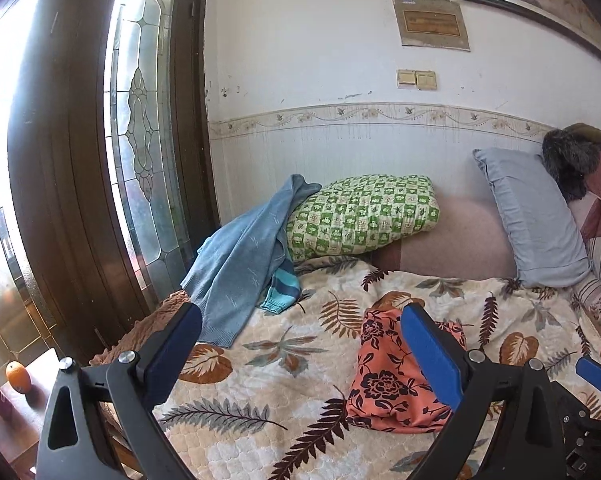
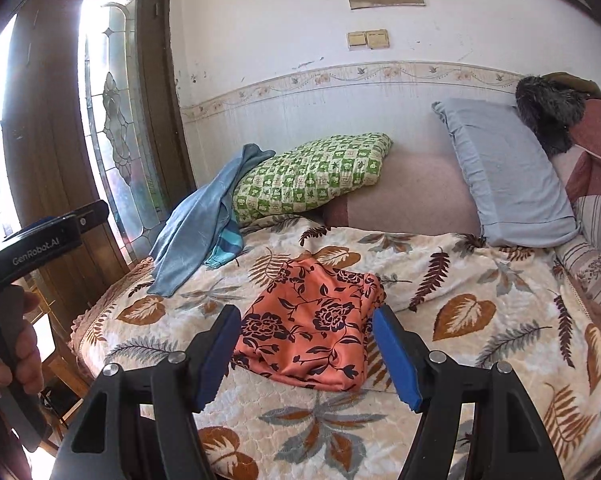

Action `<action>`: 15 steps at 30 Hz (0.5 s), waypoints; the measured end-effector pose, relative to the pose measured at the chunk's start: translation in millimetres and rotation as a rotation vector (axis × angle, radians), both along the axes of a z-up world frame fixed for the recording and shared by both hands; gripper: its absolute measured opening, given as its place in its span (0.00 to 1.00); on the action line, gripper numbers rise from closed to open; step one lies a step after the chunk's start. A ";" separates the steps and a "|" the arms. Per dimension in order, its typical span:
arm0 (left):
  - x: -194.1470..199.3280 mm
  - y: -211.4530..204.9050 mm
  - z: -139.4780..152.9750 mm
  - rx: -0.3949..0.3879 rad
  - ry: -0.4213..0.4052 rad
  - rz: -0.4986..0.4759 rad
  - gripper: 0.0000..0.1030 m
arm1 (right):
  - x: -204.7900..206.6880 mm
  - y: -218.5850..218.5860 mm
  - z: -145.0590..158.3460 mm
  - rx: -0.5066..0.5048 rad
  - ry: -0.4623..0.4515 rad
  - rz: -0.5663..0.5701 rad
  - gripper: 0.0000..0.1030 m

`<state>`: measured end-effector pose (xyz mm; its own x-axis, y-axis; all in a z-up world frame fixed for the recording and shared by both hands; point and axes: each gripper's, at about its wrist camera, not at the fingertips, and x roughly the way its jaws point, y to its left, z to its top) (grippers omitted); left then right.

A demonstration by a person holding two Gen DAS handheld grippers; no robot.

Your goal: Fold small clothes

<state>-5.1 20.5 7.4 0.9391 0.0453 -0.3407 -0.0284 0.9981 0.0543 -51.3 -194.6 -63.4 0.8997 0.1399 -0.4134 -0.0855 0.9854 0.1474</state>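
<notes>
Right wrist view: the right hand-held gripper point(image 2: 306, 350) has its jaws spread wide and holds nothing, framing the orange floral garment point(image 2: 312, 328), which lies as a folded bundle at centre frame on the leaf-print blanket point(image 2: 460, 280) of the bed. In the left wrist view the left hand-held gripper point(image 1: 300, 344) is likewise spread and empty, with the same garment at lower right, partly behind its right finger. A blue sweater point(image 2: 196, 232), at left of centre, is draped against the green checked pillow point(image 2: 312, 176) with 1 striped cuff showing. The risks, as I judge them: the garment looks slick, so a pinch on only the top layer could undo the fold, and a deep pinch could snag the plush blanket.
</notes>
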 end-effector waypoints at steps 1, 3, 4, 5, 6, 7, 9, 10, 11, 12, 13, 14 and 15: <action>-1.1 0.1 0.5 0.002 -0.002 -0.001 0.97 | 0.1 0.0 -0.1 0.000 -0.001 0.001 0.70; -1.6 1.0 1.4 0.001 0.000 -0.004 0.97 | 0.6 1.2 -0.5 0.001 -0.002 0.004 0.70; -1.8 1.8 1.8 -0.001 -0.001 -0.003 0.97 | 0.8 2.1 -0.8 0.002 -0.003 0.005 0.70; -2.3 2.6 2.0 -0.003 -0.004 0.000 0.97 | 1.0 2.8 -0.9 0.002 -0.006 0.006 0.70; -2.8 3.1 2.3 -0.003 -0.007 0.003 0.97 | 0.9 3.9 -0.9 0.000 -0.010 0.008 0.70; -2.5 2.9 2.2 -0.001 -0.009 0.006 0.97 | 0.7 4.5 -0.5 -0.003 -0.015 0.009 0.70; -2.8 3.2 2.7 0.007 -0.012 0.011 0.97 | -0.5 7.2 0.7 -0.013 -0.028 0.007 0.70; -3.3 3.4 2.9 0.010 -0.015 0.012 0.97 | -1.3 8.2 1.6 -0.016 -0.035 0.006 0.70; -3.7 3.5 3.2 0.011 -0.016 0.013 0.97 | -2.5 9.0 2.9 -0.019 -0.043 0.004 0.70; -4.2 3.8 3.6 0.010 -0.016 0.014 0.97 | -3.8 9.1 4.3 -0.020 -0.053 0.001 0.70; -4.7 4.1 3.9 0.009 -0.017 0.014 0.97 | -5.4 9.1 5.8 -0.020 -0.063 -0.003 0.70; -5.5 4.4 4.2 0.008 -0.019 0.015 0.97 | -7.1 9.1 7.5 -0.021 -0.073 -0.008 0.70; -6.2 4.7 4.4 0.008 -0.021 0.018 0.97 | -8.7 8.8 9.3 -0.022 -0.083 -0.013 0.70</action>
